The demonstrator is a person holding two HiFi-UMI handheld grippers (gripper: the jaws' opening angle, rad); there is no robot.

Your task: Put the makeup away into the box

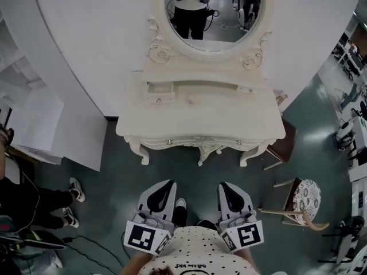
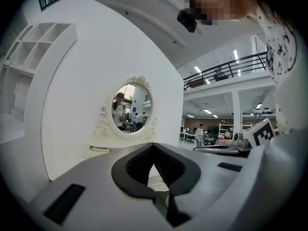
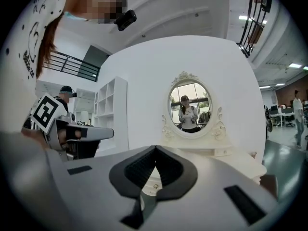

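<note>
We record a staged dressing corner inside a large lab hall: a white dressing table (image 1: 200, 110) with an oval mirror (image 1: 215, 10), set against a curved white partition (image 1: 97, 44). Around it are a grey-green floor (image 1: 321, 113), open white shelving (image 3: 110, 109), a mezzanine railing (image 2: 236, 66) and ceiling strip lights (image 2: 236, 55).

Lighting is even and diffuse throughout, with no hard shadows. In the head view the exposure is moderate: the white dressing table (image 1: 200, 119) and curved white wall (image 1: 86, 50) sit close to washed-out, and the dark floor (image 1: 321, 125) carries a soft sheen at the right. Barrel distortion bends the wall and the room's edges. Both gripper views are circular fisheye frames with black, vignetted corners. Ceiling strip lights (image 2: 236, 55) register as small blown-out bars. The left gripper (image 2: 153, 146) and right gripper (image 3: 155, 149), close to their lenses, render soft, while the mirror (image 3: 190, 105) beyond is reasonably sharp.
</note>
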